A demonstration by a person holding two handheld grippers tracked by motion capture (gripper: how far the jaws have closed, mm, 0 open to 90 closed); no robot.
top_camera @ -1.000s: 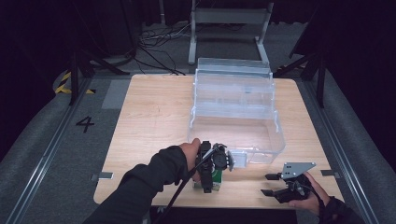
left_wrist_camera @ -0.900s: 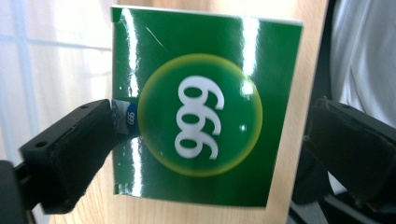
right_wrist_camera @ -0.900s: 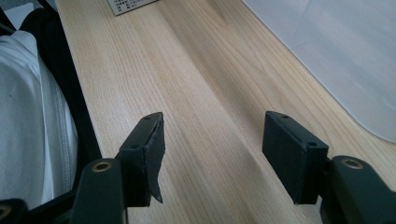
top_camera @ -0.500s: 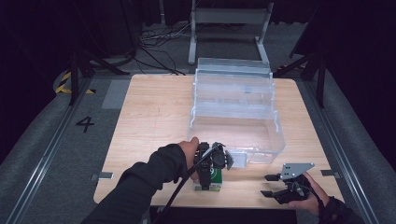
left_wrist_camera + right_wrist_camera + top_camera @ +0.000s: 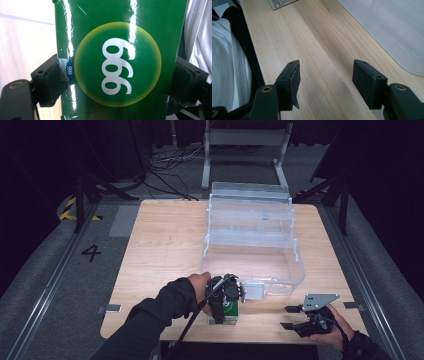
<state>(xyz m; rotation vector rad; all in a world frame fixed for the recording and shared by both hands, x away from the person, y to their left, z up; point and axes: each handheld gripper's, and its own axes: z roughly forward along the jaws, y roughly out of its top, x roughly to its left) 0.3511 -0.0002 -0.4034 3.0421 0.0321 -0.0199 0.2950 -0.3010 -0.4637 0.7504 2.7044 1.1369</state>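
Wooden table (image 5: 160, 250) carries a clear bin (image 5: 250, 240) beyond both grippers. Left gripper (image 5: 116, 75) clamps a green box (image 5: 117, 50) between its jaws. Right gripper (image 5: 325, 77) hangs wide apart over bare wood.

"999" on the green box (image 5: 120, 60); "4" on the floor (image 5: 91, 252)

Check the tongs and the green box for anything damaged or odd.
On the right tongs, the pad on the view's left jaw looks torn: a loose flap hangs off its inner edge. The green box looks intact between the left tongs, with only gloss scratches.
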